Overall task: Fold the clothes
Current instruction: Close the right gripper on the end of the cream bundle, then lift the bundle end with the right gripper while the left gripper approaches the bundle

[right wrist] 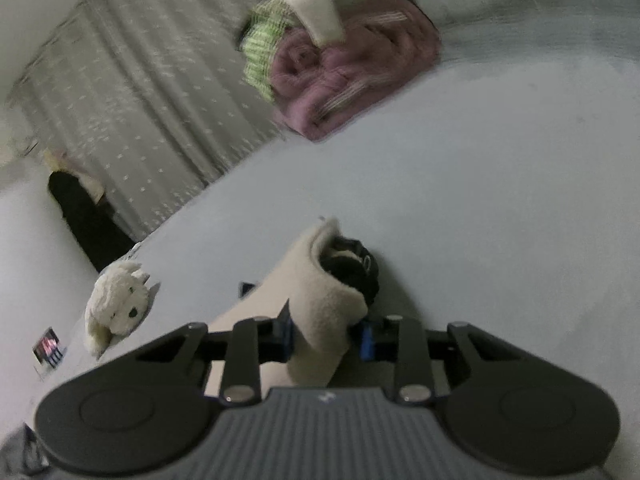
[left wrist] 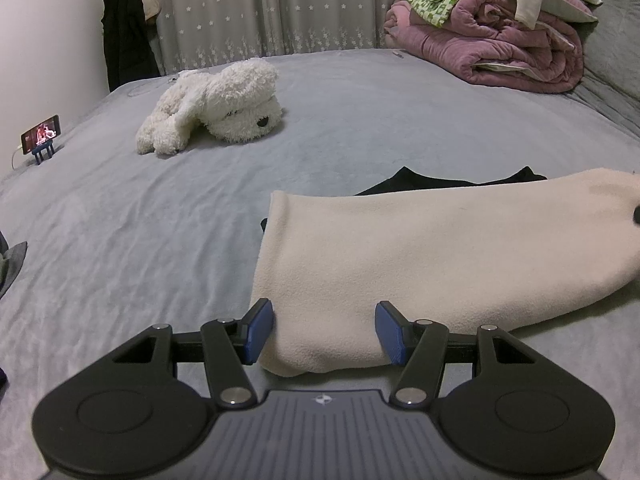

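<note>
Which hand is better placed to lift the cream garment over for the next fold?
Probably the right: its tongs already pinch the cream garment at one end, while the left tongs only straddle the other end, open.

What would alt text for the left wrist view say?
A cream fleece garment lies on a grey bed, its near end between the open left gripper. A white plush dog and piled quilts lie farther back.
</note>
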Motion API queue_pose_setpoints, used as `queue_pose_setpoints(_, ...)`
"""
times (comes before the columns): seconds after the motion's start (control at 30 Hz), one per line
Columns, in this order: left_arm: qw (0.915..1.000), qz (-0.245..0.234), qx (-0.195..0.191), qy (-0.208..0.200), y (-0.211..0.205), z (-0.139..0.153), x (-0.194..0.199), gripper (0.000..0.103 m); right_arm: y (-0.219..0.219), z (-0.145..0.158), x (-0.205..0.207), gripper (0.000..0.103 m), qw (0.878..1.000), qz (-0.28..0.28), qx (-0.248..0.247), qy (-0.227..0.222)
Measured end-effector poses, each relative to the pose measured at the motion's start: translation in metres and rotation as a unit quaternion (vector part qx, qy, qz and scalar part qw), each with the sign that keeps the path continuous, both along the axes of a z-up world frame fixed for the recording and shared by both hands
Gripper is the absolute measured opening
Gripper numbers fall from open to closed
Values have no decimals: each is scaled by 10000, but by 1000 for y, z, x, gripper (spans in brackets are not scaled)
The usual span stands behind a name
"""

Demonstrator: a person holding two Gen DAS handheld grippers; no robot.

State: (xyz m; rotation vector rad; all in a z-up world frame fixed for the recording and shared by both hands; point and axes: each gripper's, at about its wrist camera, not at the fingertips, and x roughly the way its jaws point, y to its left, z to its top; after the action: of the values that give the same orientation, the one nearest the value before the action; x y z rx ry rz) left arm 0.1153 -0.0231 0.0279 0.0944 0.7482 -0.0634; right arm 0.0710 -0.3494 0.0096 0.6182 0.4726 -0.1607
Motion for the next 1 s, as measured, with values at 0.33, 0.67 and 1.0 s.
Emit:
queue_pose_setpoints(0.33,10000,4,9,1,-1,0,1,57,-20,-22,2,38,9958,-220,864,218)
queue_pose_setpoints(0.67,10000,7,-29,27,0,1,2,57,-11,-16,-1,27,9986,-251,461,76)
queue_pose_setpoints(1.0,9994,16,-322,155,10,5,7,57,37,22,-2,25,9920,88,-1249,-130)
